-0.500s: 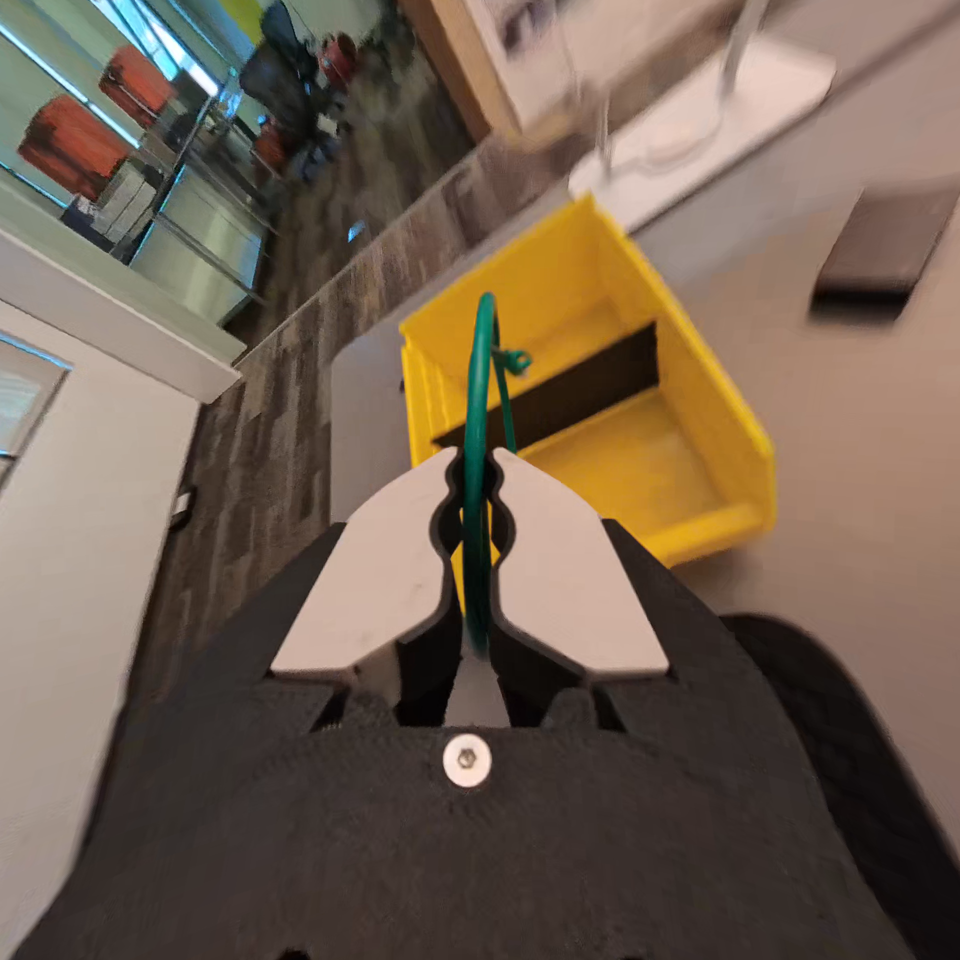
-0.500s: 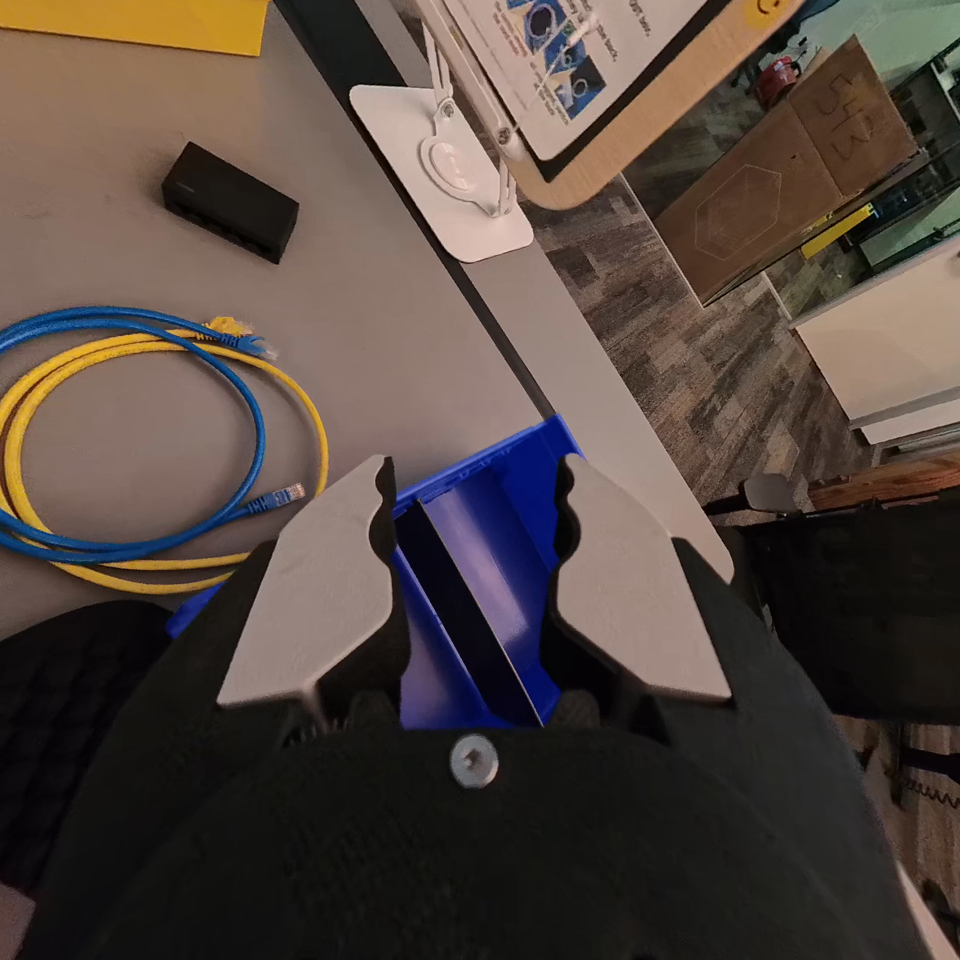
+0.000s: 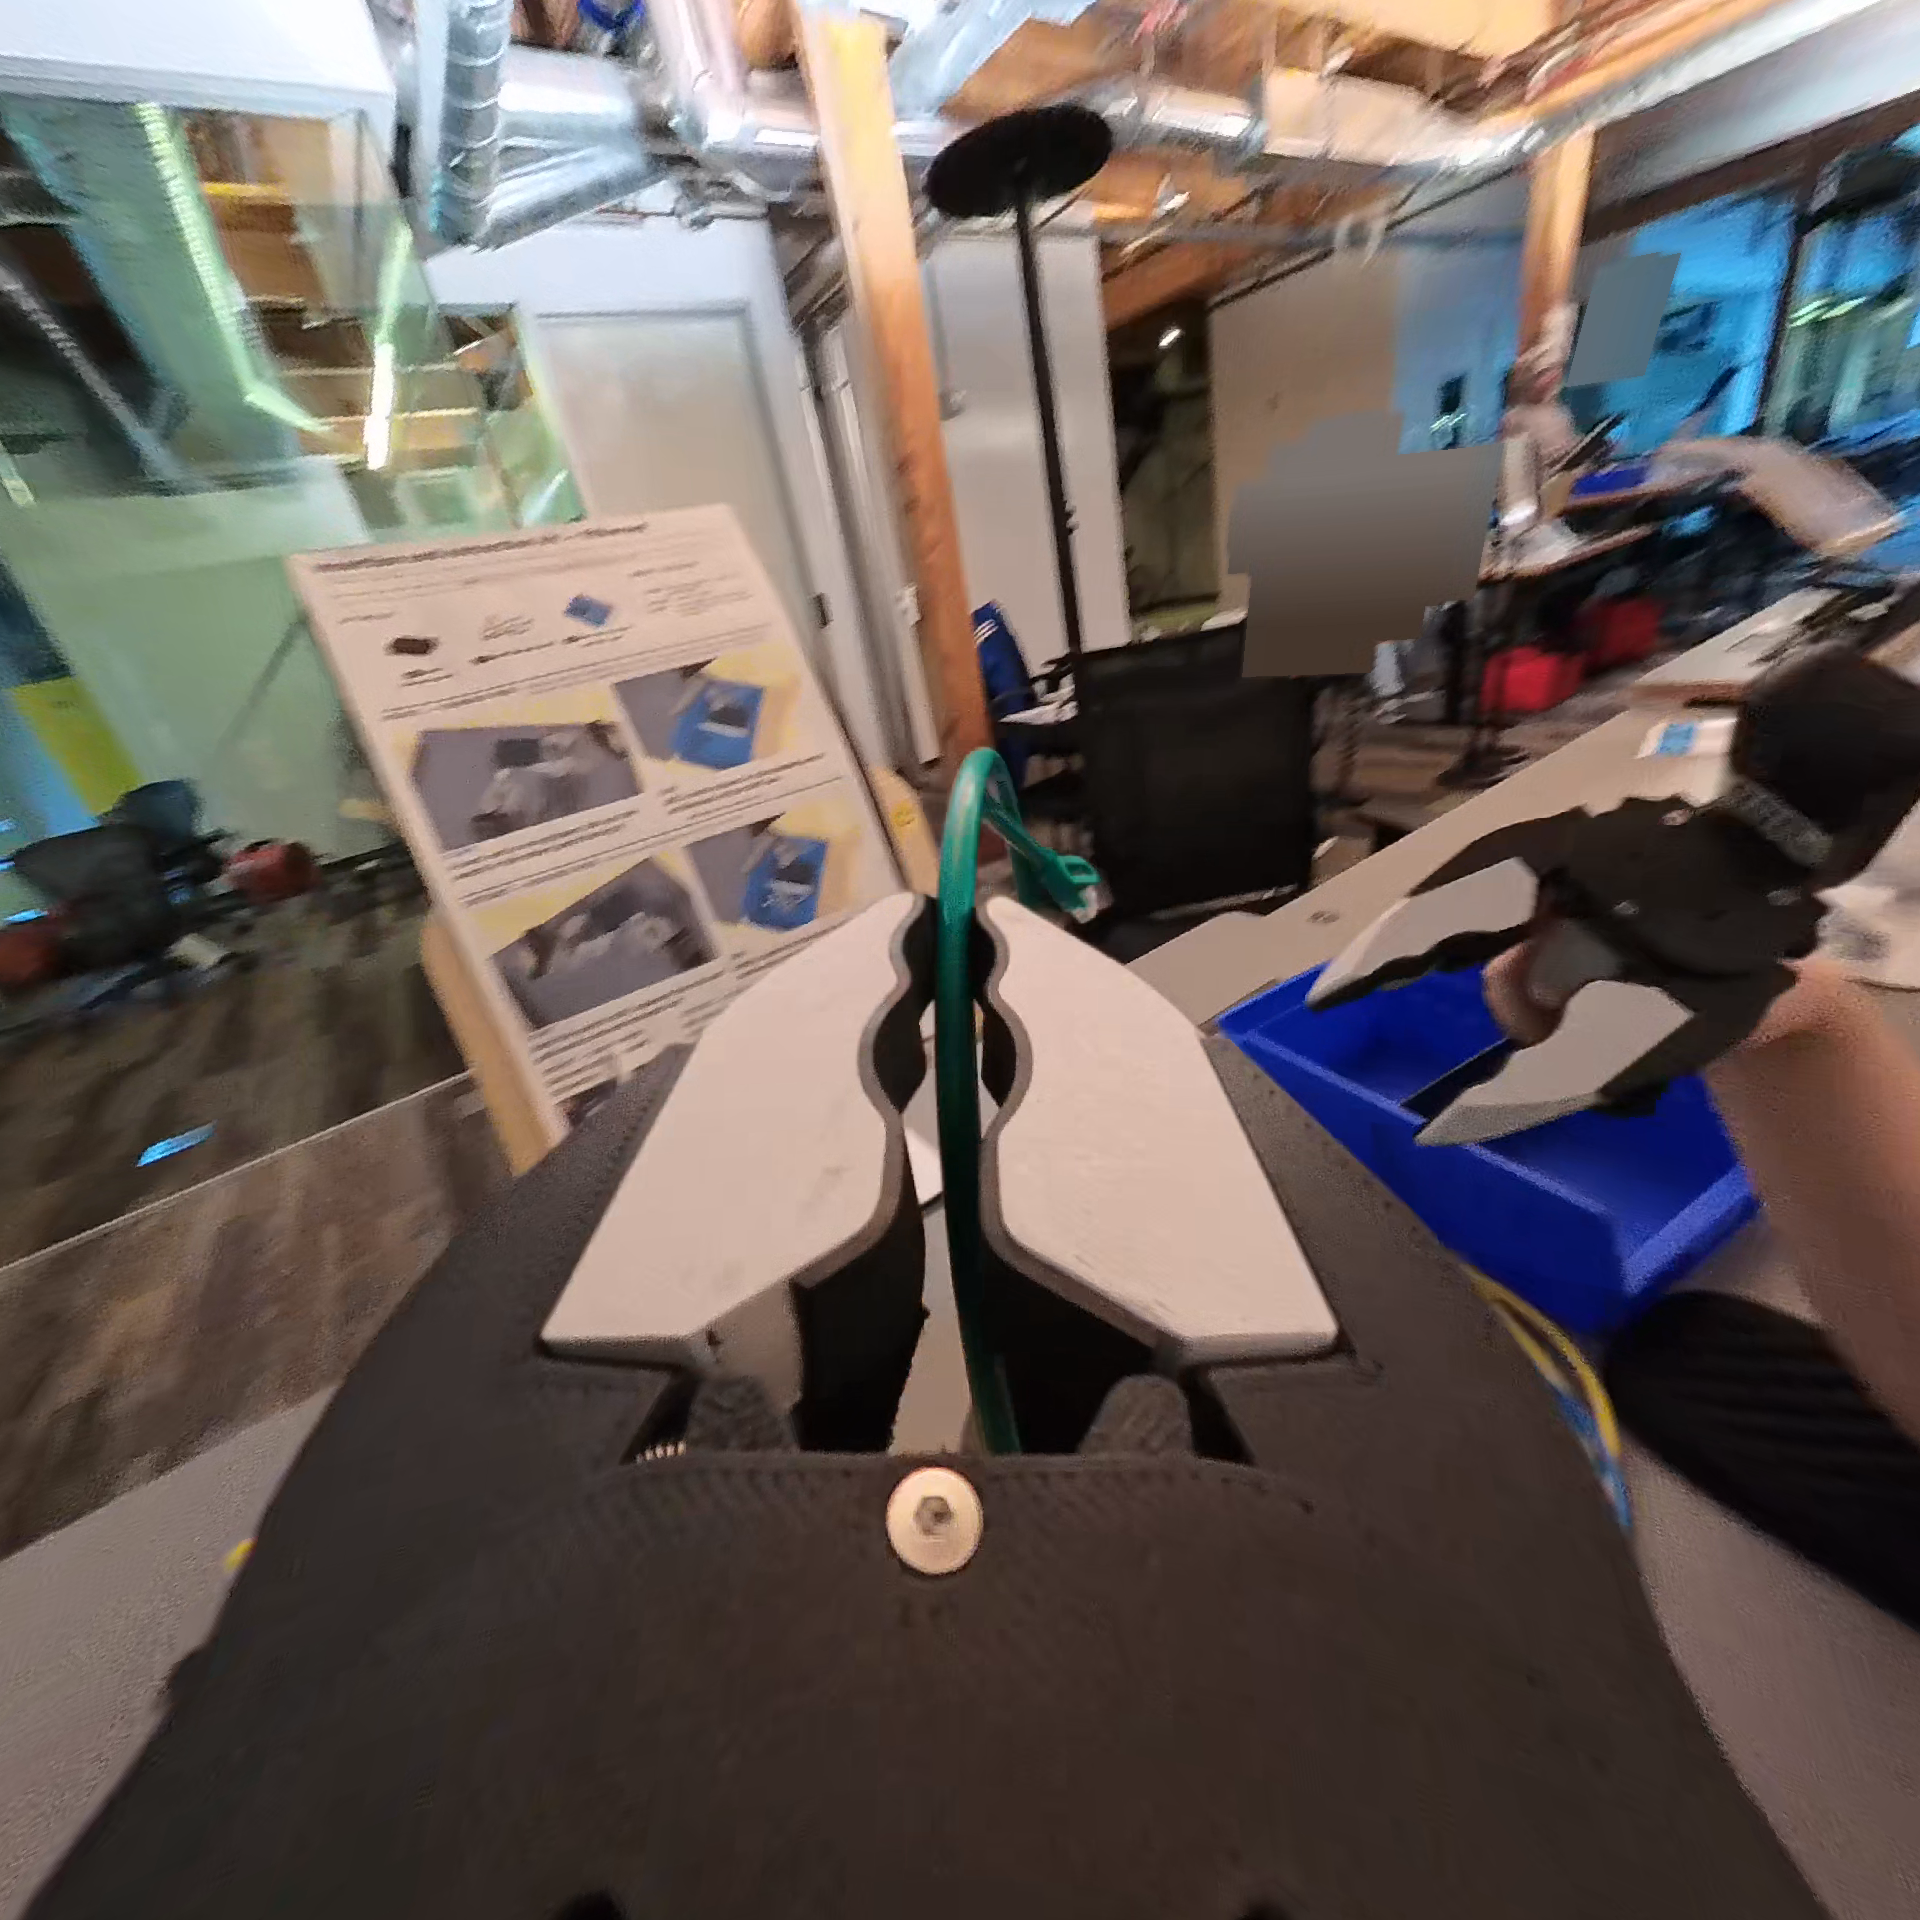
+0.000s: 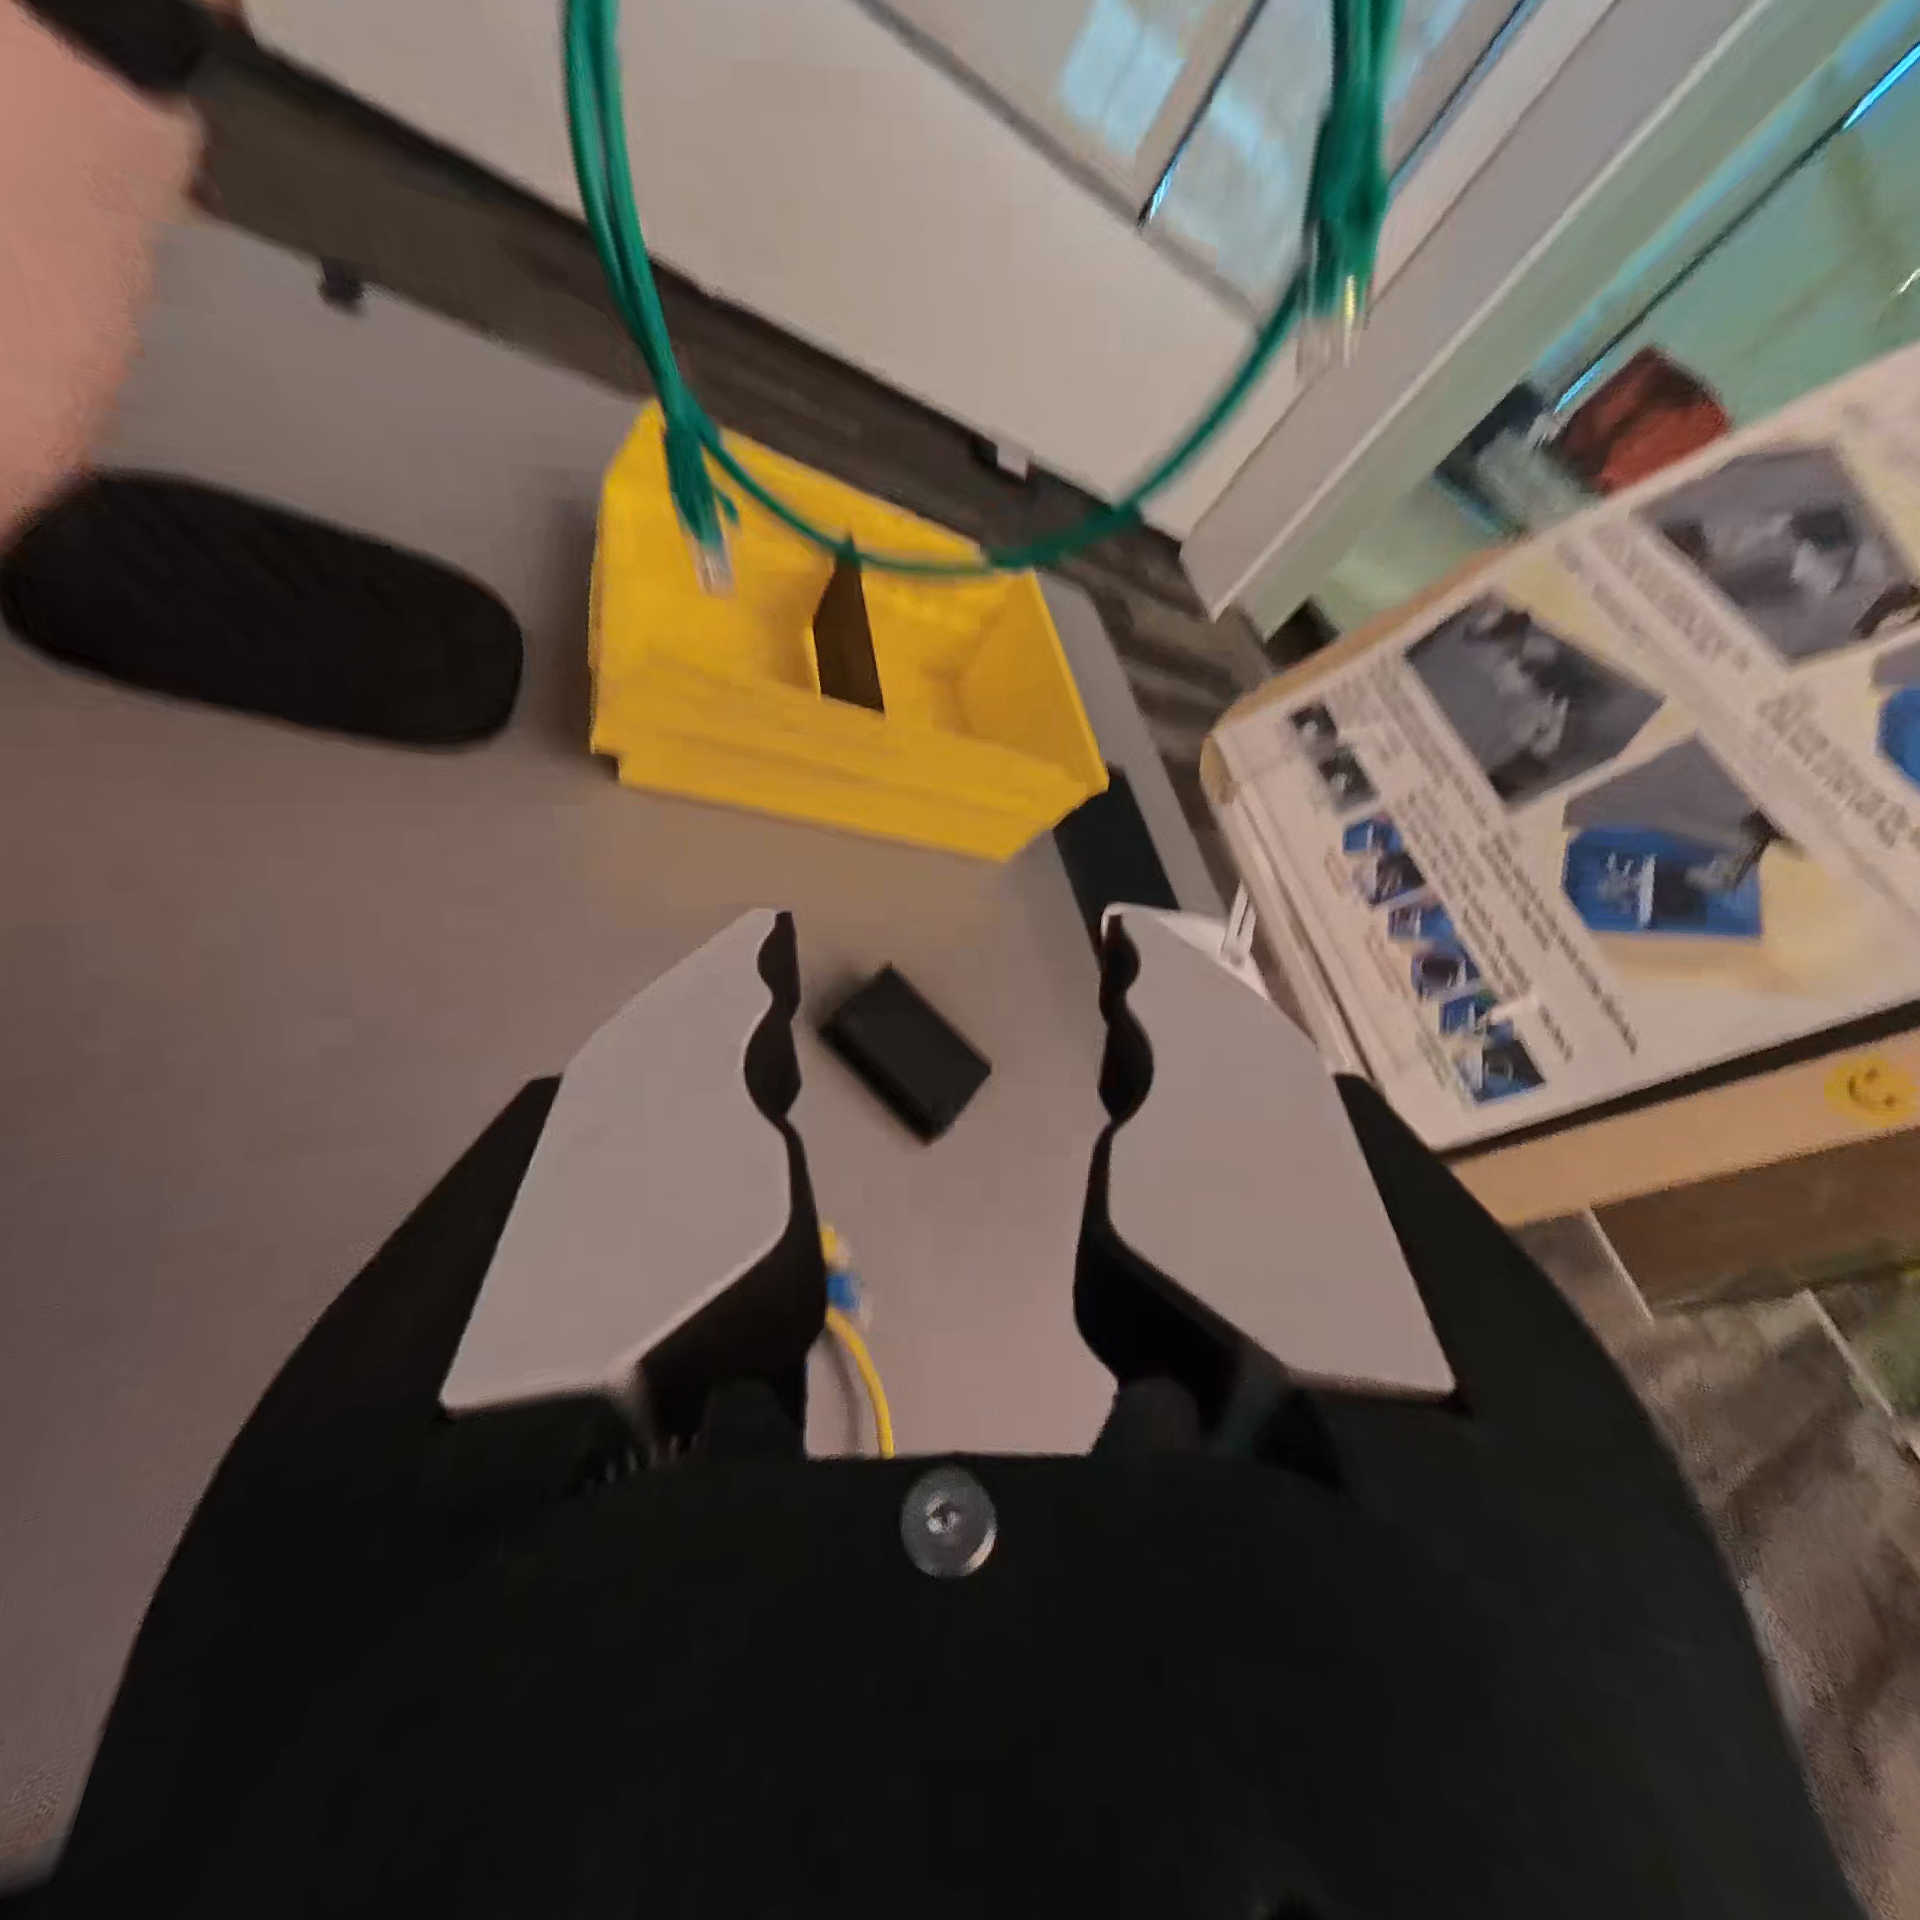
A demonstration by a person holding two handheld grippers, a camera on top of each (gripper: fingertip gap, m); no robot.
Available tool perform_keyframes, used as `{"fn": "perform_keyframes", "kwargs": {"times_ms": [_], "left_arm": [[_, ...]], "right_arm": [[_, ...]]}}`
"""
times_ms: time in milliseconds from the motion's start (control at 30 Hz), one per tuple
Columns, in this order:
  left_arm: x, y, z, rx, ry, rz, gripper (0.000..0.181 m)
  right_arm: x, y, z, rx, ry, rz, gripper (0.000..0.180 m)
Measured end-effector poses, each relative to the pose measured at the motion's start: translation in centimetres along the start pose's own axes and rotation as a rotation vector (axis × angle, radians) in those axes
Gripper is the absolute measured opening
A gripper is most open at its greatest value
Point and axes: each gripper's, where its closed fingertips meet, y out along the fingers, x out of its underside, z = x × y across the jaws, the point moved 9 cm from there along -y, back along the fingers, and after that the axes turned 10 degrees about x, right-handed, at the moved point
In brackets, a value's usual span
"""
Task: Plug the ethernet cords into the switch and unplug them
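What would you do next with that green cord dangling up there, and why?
Probably bring the open right gripper up to the clear-tipped plug of the thin green ethernet cord. The left gripper pinches the cord mid-length, so both ends hang loose, and the small black box-shaped switch lies unplugged on the grey table.

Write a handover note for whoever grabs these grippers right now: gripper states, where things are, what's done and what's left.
Left gripper: shut on the green cord, lifted in the air; its ends dangle over the yellow bin.
Right gripper: open, empty, hovering above the switch.
Switch lies on the table, nothing plugged into it as far as can be seen. Yellow cord and blue cord lie on the table nearer you; blue bin on the right.
Done: green cord picked up.
Left: plug the cords in, then unplug them.
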Motion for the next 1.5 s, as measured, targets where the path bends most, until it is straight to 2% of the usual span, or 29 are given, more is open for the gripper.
{"fn": "perform_keyframes", "kwargs": {"times_ms": [67, 167, 300, 433, 500, 533, 700, 733, 800, 967, 1067, 1133, 1233, 1300, 1367, 1433, 1500], "left_arm": [[0.4, 1.3, 0.4, 0.072, -0.043, 0.046, 0.004], [1.5, 3.2, 0.8, 0.186, -0.102, 0.088, 0.004], [3.9, 5.5, 1.2, 0.299, -0.176, 0.088, 0.004], [6.1, 6.9, 1.1, 0.402, -0.261, 0.121, 0.004], [6.2, 7.5, 1.0, 0.501, -0.310, 0.122, 0.004], [6.3, 7.6, 1.0, 0.529, -0.325, 0.123, 0.004], [7.2, 7.9, 0.7, 0.607, -0.337, 0.017, 0.006], [7.4, 7.8, 0.5, 0.630, -0.366, -0.013, 0.015], [7.3, 7.2, 0.1, 0.676, -0.426, -0.017, 0.052], [7.4, 7.1, 0.7, 0.713, -0.366, 0.004, 0.058], [8.0, 8.1, 2.9, 0.852, -0.342, -0.086, 0.053], [8.8, 9.1, 4.1, 0.873, -0.327, -0.173, 0.053], [11.0, 10.2, 5.0, 0.910, -0.372, -0.421, 0.047], [12.0, 10.6, 5.4, 1.008, -0.441, -0.517, 0.038], [11.8, 11.2, 5.7, 1.118, -0.544, -0.473, 0.006], [11.7, 12.2, 5.2, 1.021, -0.524, -0.421, 0.002], [11.5, 12.9, 4.6, 0.884, -0.424, -0.357, 0.001]], "right_arm": [[-1.2, -0.1, 0.1, 0.036, 0.044, 0.107, 0.054], [-2.4, -0.9, 1.5, 0.251, 0.106, 0.228, 0.050], [-2.1, -1.3, 2.6, 0.464, 0.039, 0.226, 0.048], [-1.1, 0.0, 2.4, 0.474, -0.042, 0.146, 0.046], [-0.6, 0.4, 2.4, 0.480, -0.075, 0.132, 0.017], [-0.4, 0.7, 2.4, 0.468, -0.093, 0.114, 0.014], [-0.7, -0.9, 2.6, 0.514, -0.187, 0.116, 0.014], [-0.8, -1.4, 2.5, 0.506, -0.214, 0.107, 0.013], [-0.7, -2.2, 2.1, 0.494, -0.336, 0.081, 0.013], [-0.6, -2.3, -0.4, 0.432, -0.696, 0.120, 0.014], [-0.8, -0.9, -2.1, 0.355, -0.787, 0.138, 0.014], [-0.9, 0.1, -3.2, 0.320, -0.842, 0.140, 0.014], [-1.2, 0.8, -4.0, 0.333, -0.892, 0.148, 0.014], [-1.3, 0.8, -4.2, 0.353, -0.915, 0.161, 0.014], [-1.2, 0.8, -3.9, 0.393, -0.939, 0.145, 0.014], [-1.1, 0.8, -2.9, 0.501, -0.917, 0.146, 0.017], [-1.0, 0.7, -1.3, 0.573, -0.782, 0.153, 0.031]]}}
